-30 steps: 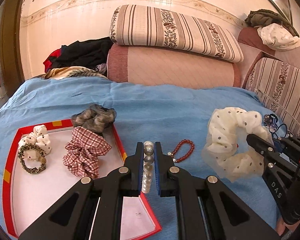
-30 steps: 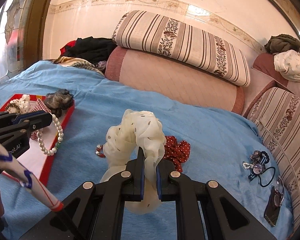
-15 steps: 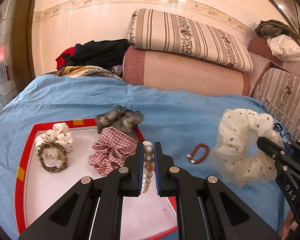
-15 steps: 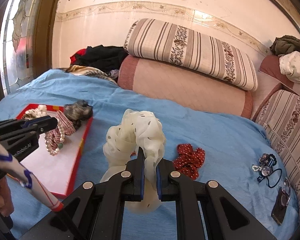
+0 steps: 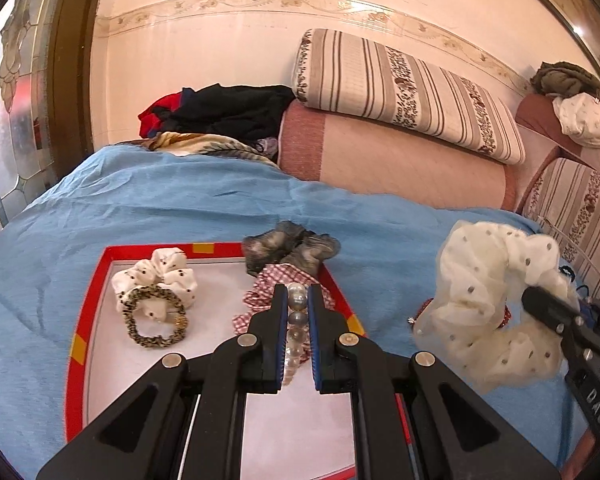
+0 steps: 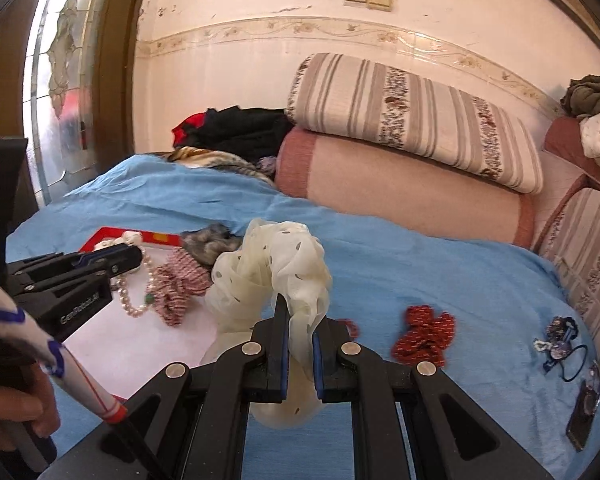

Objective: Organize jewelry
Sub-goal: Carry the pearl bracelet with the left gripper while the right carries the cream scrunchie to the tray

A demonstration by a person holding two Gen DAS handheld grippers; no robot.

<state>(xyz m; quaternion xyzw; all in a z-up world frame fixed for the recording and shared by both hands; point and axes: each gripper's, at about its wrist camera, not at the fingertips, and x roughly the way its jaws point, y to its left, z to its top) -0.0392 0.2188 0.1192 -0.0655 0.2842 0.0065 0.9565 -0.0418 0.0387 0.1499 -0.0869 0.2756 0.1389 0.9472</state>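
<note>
Tray near half bare; scrunchies crowd far end.

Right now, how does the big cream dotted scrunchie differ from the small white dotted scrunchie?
The big cream dotted scrunchie is sheer and hangs in the air, gripped by the right tongs. The small white dotted scrunchie is more compact and lies free on the red-rimmed white tray. Both are pale, gathered fabric with dark dots.
</note>
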